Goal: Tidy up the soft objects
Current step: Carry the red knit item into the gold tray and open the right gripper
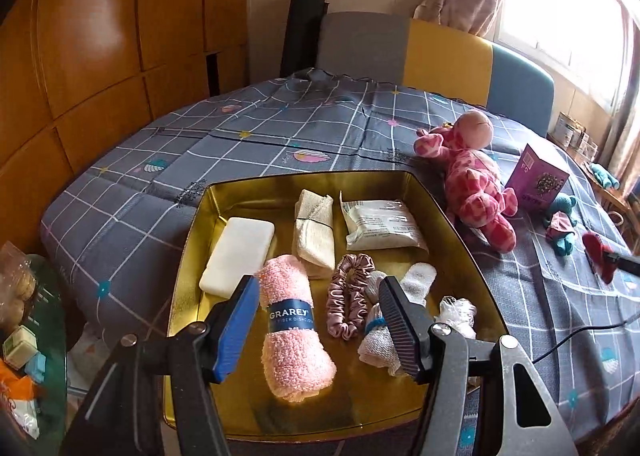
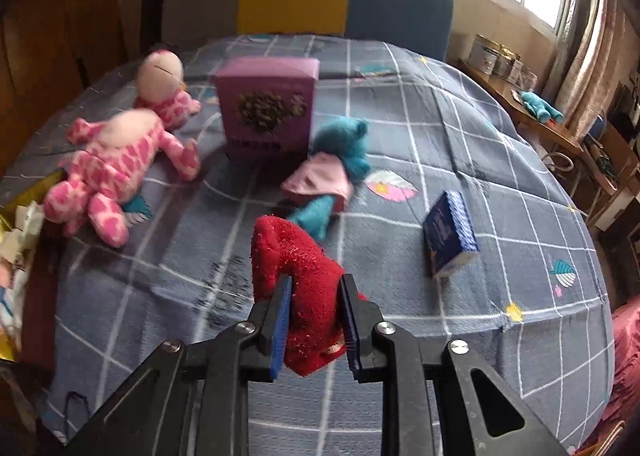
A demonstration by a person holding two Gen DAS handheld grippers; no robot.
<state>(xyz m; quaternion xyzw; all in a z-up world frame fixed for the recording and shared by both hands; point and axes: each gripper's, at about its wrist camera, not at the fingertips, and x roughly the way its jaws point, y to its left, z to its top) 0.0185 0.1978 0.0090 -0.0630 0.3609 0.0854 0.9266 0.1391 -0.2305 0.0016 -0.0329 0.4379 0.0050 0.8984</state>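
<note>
Red fuzzy cloth (image 2: pixel 298 288) sits squeezed between the two blue pads of the right gripper (image 2: pixel 316 320), above the grey checked bedspread (image 2: pixel 460 159). Its top pokes out past the fingertips. Behind the red cloth lie a teal stuffed toy in a pink dress (image 2: pixel 336 171) and a purple box (image 2: pixel 266 107). The left gripper (image 1: pixel 318 320) hangs released, gripping nothing, over a gold metal tray (image 1: pixel 452 232), with a rolled pink fluffy towel (image 1: pixel 292 332) between its fingers.
</note>
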